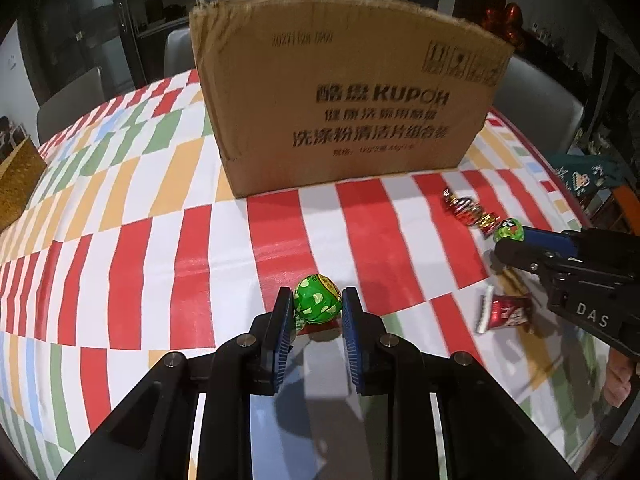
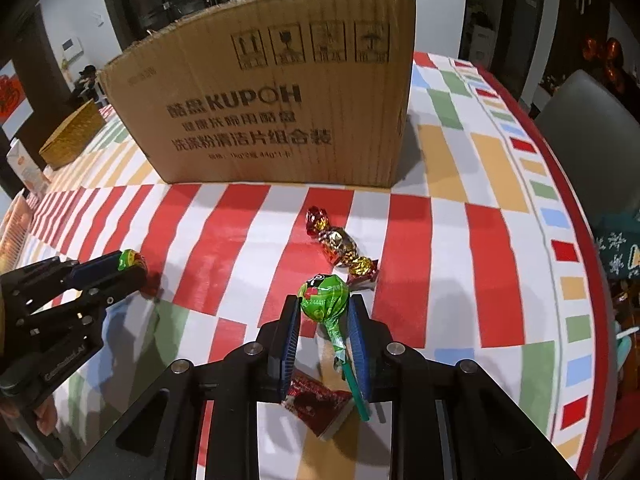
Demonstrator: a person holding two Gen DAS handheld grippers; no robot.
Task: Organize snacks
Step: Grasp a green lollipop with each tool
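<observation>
Gripping a green lollipop in my left fingers and another lollipop in my right fingers, I face a cardboard box reading "KUPOH", smaller print blurred.

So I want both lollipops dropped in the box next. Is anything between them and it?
Nothing lies on the tablecloth between the left gripper's lollipop and the cardboard box. Ahead of the right gripper's lollipop lie wrapped candies. The box's tall near wall must be cleared.
</observation>
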